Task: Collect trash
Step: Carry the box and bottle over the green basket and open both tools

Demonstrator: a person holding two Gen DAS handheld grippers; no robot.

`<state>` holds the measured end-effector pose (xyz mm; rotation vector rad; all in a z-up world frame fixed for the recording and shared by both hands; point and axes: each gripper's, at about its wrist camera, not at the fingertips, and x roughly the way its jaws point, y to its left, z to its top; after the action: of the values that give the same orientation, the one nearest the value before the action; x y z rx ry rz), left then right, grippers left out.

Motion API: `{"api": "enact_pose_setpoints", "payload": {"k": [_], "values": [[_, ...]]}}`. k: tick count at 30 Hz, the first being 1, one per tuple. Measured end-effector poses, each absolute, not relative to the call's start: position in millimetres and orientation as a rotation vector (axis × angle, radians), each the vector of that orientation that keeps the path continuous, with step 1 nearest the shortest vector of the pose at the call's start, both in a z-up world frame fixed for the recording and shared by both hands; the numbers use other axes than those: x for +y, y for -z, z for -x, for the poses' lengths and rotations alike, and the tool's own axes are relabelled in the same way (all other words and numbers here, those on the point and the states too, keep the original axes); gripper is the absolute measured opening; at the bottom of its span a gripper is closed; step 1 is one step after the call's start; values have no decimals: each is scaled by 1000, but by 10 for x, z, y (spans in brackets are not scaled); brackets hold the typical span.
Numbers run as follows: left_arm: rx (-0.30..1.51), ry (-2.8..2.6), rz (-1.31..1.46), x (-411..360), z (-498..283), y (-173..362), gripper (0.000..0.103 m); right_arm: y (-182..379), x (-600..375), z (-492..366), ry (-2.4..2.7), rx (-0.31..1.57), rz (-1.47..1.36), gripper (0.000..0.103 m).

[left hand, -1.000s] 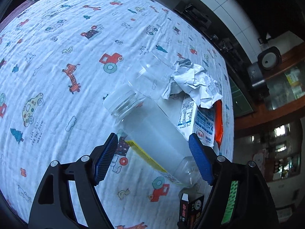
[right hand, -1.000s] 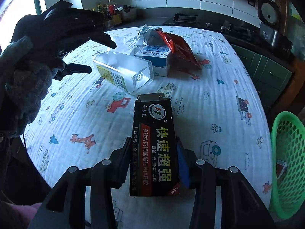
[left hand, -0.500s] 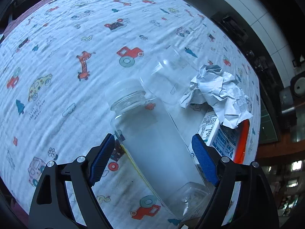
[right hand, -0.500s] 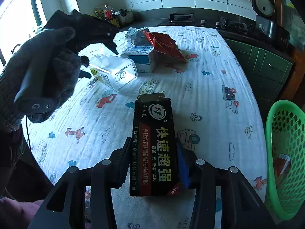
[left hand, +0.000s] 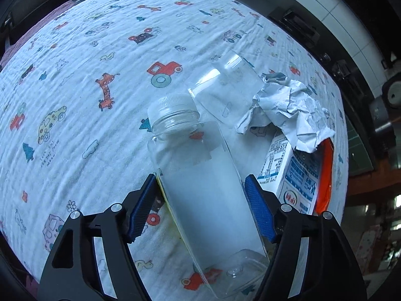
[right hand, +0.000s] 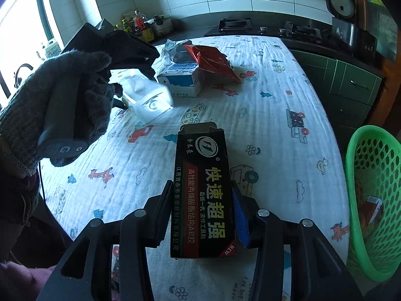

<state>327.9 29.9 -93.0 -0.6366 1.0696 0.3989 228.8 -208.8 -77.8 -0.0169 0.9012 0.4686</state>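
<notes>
Left hand-held gripper [left hand: 201, 204] closing around clear bottle [left hand: 200, 188] lying on counter [left hand: 87, 95], pads not clearly pressing yet. Right hand-held gripper [right hand: 203, 215] clamps black carton [right hand: 203, 190], green basket [right hand: 371, 200] at right.

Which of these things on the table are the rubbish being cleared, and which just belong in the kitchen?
Rubbish job: clear bottle, black box, milk carton, crumpled paper, red wrapper, green basket.

Just kitchen: printed tablecloth, stove, rice cooker.

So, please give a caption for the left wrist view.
Left hand-held gripper closing around a clear bottle lying on the tablecloth, beside crumpled paper.
</notes>
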Motion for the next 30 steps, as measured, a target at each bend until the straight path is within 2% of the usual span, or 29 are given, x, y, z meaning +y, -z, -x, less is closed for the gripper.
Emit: {"api": "enact_pose_setpoints", "payload": {"k": [8, 21, 30], "values": [[1099, -157, 501, 388, -2986, 869, 60, 684, -2134, -2187, -454, 895, -43, 43], [1096, 132, 351, 466, -2394, 661, 59, 482, -2404, -2003, -352, 845, -147, 43], [1056, 340, 285, -81, -2360, 370, 58, 333, -3229, -1972, -121, 804, -211, 43]]}}
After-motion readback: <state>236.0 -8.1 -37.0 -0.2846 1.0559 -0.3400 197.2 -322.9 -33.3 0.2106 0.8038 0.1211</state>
